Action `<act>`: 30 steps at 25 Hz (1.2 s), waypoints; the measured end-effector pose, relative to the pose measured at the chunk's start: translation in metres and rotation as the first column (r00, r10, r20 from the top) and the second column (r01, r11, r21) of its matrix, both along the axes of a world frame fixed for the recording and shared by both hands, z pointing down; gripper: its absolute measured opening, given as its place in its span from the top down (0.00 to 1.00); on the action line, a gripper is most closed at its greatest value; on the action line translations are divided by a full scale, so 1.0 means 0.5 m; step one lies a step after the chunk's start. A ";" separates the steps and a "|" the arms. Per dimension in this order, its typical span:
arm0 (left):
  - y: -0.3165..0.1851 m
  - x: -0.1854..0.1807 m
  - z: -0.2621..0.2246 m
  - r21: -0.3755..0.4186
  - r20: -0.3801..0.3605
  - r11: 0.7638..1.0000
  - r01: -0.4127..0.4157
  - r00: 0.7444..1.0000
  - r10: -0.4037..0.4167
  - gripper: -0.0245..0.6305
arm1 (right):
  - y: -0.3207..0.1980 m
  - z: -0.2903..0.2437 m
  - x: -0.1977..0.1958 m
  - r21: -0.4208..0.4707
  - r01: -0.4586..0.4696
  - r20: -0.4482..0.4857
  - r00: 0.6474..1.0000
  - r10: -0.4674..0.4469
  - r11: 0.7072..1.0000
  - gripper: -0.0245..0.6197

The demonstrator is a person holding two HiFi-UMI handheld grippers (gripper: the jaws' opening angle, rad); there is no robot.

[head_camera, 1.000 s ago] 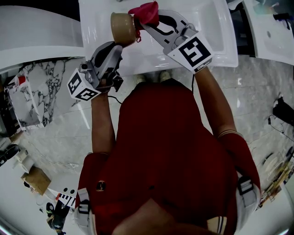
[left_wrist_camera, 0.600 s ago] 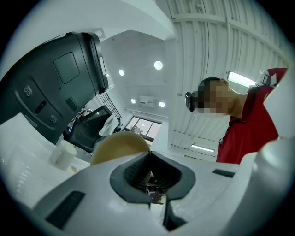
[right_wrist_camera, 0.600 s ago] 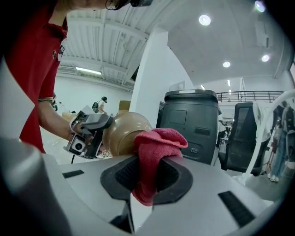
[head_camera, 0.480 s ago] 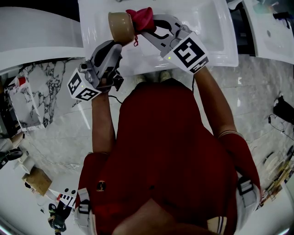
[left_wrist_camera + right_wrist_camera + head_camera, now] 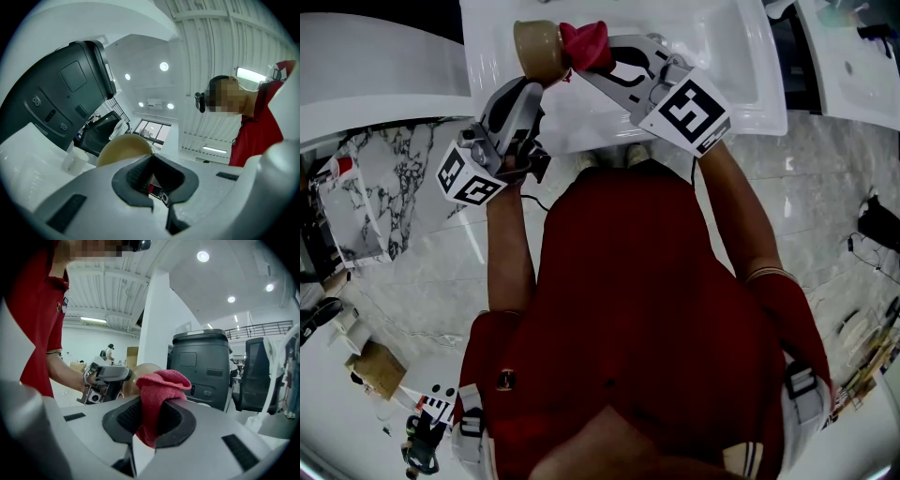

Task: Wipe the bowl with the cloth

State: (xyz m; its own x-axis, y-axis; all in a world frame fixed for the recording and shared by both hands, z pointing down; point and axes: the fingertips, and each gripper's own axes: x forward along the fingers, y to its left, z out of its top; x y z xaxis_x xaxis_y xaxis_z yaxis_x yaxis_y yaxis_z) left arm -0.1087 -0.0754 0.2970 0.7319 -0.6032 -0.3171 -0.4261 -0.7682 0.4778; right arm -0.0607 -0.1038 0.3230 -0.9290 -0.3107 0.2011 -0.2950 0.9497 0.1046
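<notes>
**Bowl clamped left, cloth pinched right**

My left claw (image 5: 152,161) is closed on the rim of the bowl (image 5: 123,149), which rises just past its tips. The bowl looks light, stiff and smooth, so probably slippery; the rim is the place to hold it. Right of it the cloth (image 5: 157,385), soft and bunched, seems to touch the bowl. My right claw (image 5: 149,411) is pinched on the cloth's fold.

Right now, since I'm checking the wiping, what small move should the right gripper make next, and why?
Probably sweep the cloth across the bowl: the right gripper clamps the cloth, which seems pressed against the bowl held up by the left gripper.
</notes>
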 end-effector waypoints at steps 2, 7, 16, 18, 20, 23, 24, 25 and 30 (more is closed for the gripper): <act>0.000 -0.001 0.002 -0.003 0.006 1.000 -0.001 1.000 0.001 0.94 | 0.002 -0.009 -0.001 0.002 0.008 0.018 1.000 -0.008 1.000 0.88; 0.008 0.001 0.008 -0.005 0.019 1.000 -0.012 1.000 0.012 0.94 | 0.002 -0.028 0.001 0.007 -0.004 0.065 0.998 0.004 1.000 0.88; 0.016 0.013 0.003 0.006 0.028 0.999 -0.048 0.998 0.048 0.94 | -0.016 -0.043 0.012 -0.002 -0.041 0.099 0.994 0.041 0.999 0.88; 0.019 0.016 0.001 0.009 0.029 0.998 -0.056 0.998 0.056 0.94 | -0.021 -0.044 0.015 -0.006 -0.052 0.103 0.993 0.052 0.999 0.88; 0.023 0.017 0.001 0.011 0.030 0.998 -0.063 0.998 0.063 0.94 | -0.024 -0.042 0.016 -0.011 -0.061 0.106 0.992 0.062 0.998 0.88; 0.028 0.020 0.001 0.014 0.032 0.997 -0.073 0.997 0.073 0.94 | -0.027 -0.038 0.017 -0.014 -0.069 0.106 0.992 0.070 0.998 0.88; 0.030 0.021 0.000 0.016 0.032 0.997 -0.076 0.997 0.076 0.94 | -0.029 -0.036 0.017 -0.016 -0.073 0.103 0.992 0.075 0.997 0.88; 0.031 0.022 -0.001 0.017 0.032 0.997 -0.079 0.996 0.078 0.94 | -0.031 -0.033 0.018 -0.017 -0.078 0.099 0.992 0.079 0.997 0.88; 0.034 0.023 -0.007 0.025 0.028 0.997 -0.079 0.997 0.079 0.94 | -0.034 -0.017 0.020 -0.027 -0.089 0.072 0.993 0.090 0.996 0.88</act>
